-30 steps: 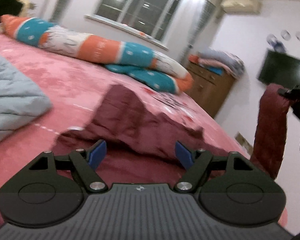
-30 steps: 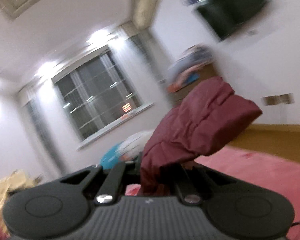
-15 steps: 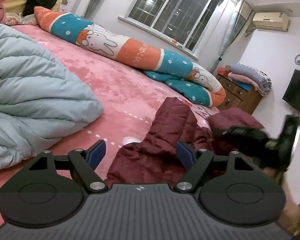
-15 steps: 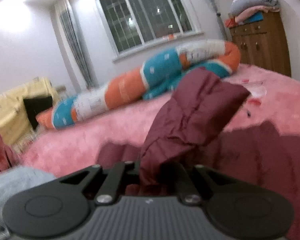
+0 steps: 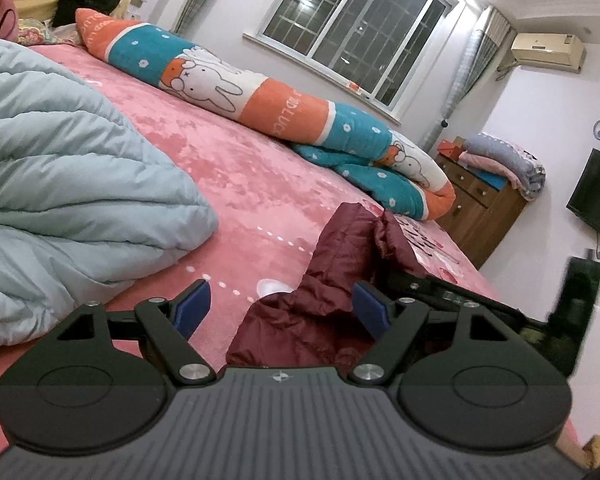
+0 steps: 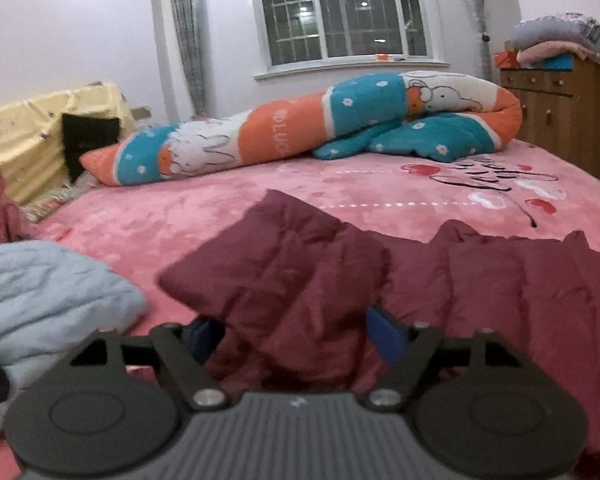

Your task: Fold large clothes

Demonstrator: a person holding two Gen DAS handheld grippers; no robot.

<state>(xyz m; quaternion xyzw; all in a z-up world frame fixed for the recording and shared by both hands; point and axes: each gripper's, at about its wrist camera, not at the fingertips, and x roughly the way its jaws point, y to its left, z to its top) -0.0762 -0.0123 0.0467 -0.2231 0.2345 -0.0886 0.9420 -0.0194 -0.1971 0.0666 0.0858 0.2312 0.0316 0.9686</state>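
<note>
Dropped from mid-air a second ago, the maroon padded jacket (image 6: pixel 440 280) now lies across the near part of the bed (image 6: pixel 220 216), its folded flap no longer hanging from the right gripper (image 6: pixel 296 332). That gripper's jaws have just been opening; they now stand spread, with the flap lying loosely between the blue pads (image 6: pixel 384 334), which do not press on it.

Pink plush covers the bed from edge to edge. Open pink surface runs from the jacket's far edge to the long rolled blanket (image 6: pixel 300 128), printed with rabbits in orange, teal and white, that lies along the side under the window (image 6: pixel 340 12). A pale blue quilt (image 5: pixel 68 184) is heaped at the left, close to the jacket's left corner in the right wrist view, with a strip of bare bedding between them in the left wrist view. The bed's right edge falls away toward a wooden dresser (image 5: pixel 476 216), which carries a stack of folded blankets (image 5: pixel 508 160). A dark screen (image 5: pixel 596 196) hangs on the wall beyond it.

At the near edge the left gripper (image 5: pixel 280 308) hovers low with jaws spread wide and nothing pinched; one crumpled end of the jacket lies between and beyond its blue pads (image 5: pixel 370 308). The right gripper shows there as a dark blurred shape (image 5: pixel 460 292) just past the left gripper's right finger.
</note>
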